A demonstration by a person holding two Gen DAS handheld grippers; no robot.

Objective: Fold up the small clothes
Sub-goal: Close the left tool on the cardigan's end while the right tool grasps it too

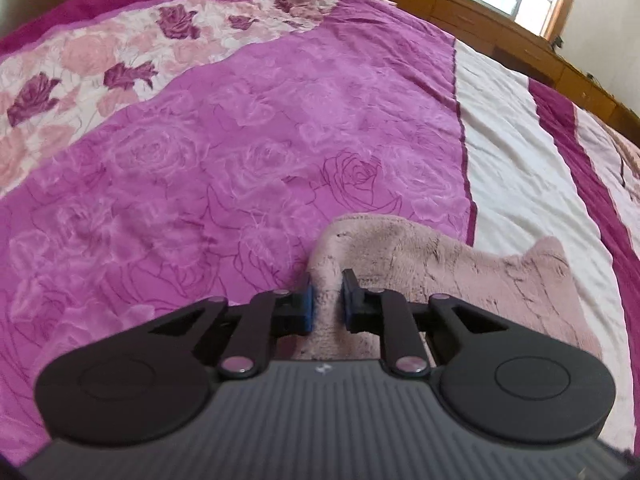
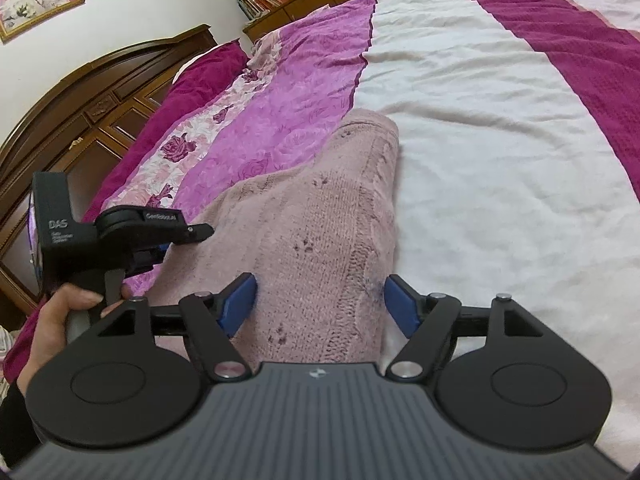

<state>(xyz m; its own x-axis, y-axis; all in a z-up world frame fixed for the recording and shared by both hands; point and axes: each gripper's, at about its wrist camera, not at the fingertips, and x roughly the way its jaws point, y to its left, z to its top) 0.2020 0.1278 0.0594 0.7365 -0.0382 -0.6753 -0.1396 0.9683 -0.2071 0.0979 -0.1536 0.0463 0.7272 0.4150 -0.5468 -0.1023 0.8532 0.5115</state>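
Note:
A small pale pink knitted garment (image 2: 320,216) lies on the bed. In the left wrist view its fuzzy edge (image 1: 420,264) is bunched between the blue pads. My left gripper (image 1: 328,300) is shut on that edge; it also shows at the left of the right wrist view (image 2: 176,240), held by a hand. My right gripper (image 2: 320,304) is open, its blue pads (image 2: 240,304) wide apart on either side of the garment's near end, just above it.
The bed cover has a magenta rose-print band (image 1: 240,140), a white band (image 2: 480,140) and a dark magenta stripe (image 2: 580,48). A wooden headboard (image 2: 80,120) and a shelf with books (image 2: 260,0) lie beyond the bed.

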